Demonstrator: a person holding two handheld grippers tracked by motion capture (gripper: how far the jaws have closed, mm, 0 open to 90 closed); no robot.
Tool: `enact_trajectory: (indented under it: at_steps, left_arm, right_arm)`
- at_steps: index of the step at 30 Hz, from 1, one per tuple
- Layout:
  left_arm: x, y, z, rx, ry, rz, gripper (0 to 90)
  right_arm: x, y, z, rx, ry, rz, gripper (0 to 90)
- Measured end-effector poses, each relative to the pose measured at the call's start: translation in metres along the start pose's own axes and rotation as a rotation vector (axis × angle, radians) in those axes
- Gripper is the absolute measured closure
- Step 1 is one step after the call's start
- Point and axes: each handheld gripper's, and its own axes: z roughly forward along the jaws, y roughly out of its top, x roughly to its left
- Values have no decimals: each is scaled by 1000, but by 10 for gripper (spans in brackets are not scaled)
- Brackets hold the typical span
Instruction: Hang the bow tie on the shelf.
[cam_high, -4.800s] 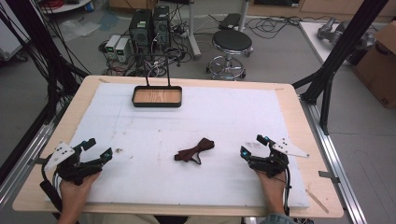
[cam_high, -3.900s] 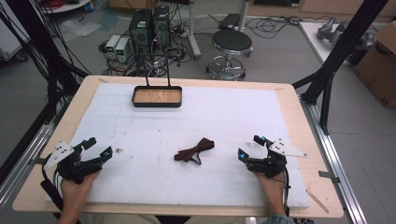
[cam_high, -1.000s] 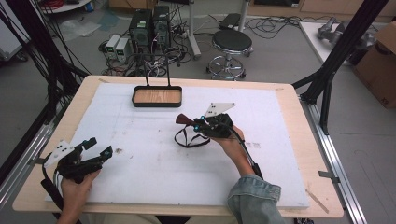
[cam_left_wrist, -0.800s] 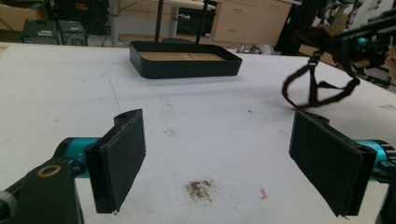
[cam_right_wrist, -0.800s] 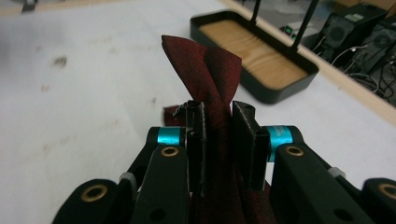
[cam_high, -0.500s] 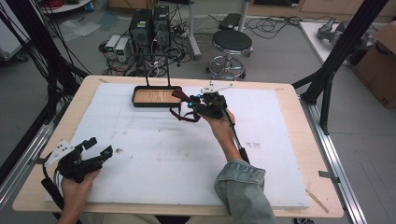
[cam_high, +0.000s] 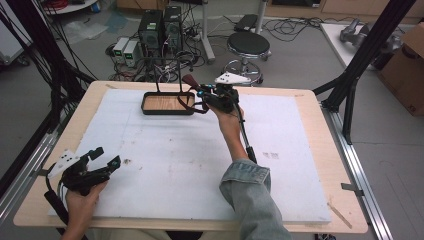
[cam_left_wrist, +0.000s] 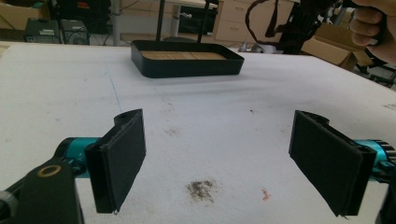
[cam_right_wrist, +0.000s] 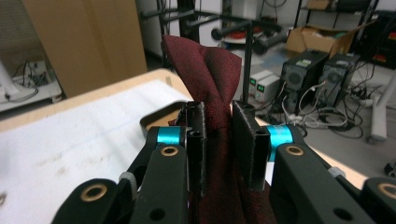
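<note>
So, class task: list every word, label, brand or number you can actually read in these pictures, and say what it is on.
None can be read.
Computer towers behind the table: no legible marks.
Cardboard box on the floor: print, if any, too blurred.
Tray, cloth, grippers: no text.

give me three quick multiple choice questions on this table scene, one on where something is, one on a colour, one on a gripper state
1. Where does the black tray sit?
A. far side of the table
B. near edge by the left hand
C. on the floor

2. What colour is the cloth in the right gripper?
A. white
B. dark red
C. green

3. How does the left gripper stand?
A. shut on the cloth
B. shut on nothing
C. open, holding nothing

Answers: 1 A, the high view shows it toward the far edge; 2 B, the right gripper view shows maroon fabric between the jaws; 3 C, its jaws stand wide apart over bare mat.
</note>
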Motion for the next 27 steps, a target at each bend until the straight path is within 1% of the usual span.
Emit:
enact_trajectory:
  at_steps: [5,7,9,10,12,13,14,15,16,20,21,23,25,27]
  left_arm:
    - [1,0,0,4,-2,1,190]
    - [1,0,0,3,-2,1,190]
    - [1,0,0,4,-2,1,190]
    - [1,0,0,5,-2,1,190]
    - [1,0,0,6,-3,0,190]
    - [1,0,0,6,-4,-1,190]
    - [1,0,0,6,-3,-3,190]
    - [1,0,0,5,-3,-3,190]
    - [1,0,0,5,-3,-3,190]
    - [1,0,0,5,-6,-2,190]
    - [1,0,0,5,-5,-2,190]
    - [1,0,0,5,-6,-3,190]
    - [1,0,0,4,-5,-3,190]
    - [1,0,0,4,-6,-3,190]
  right_arm:
    - [-2,8,8,-35,-21,-2,753]
    - [-3,9,10,-38,-21,1,753]
    - [-6,12,14,-55,-14,15,751]
    - [-6,14,16,-74,-31,-5,751]
    - [-6,16,18,-78,-31,-6,751]
    - [-8,18,20,-85,-41,1,751]
    - [-8,18,20,-85,-41,1,751]
    - [-10,20,22,-103,-49,12,752]
    - [-11,22,23,-108,-47,26,751]
    - [-12,26,25,-129,-60,21,752]
    - [-13,28,27,-139,-65,30,751]
    - [-15,29,28,-141,-81,28,752]
    - [-16,29,28,-143,-83,28,752]
    - [-20,28,29,-142,-92,42,751]
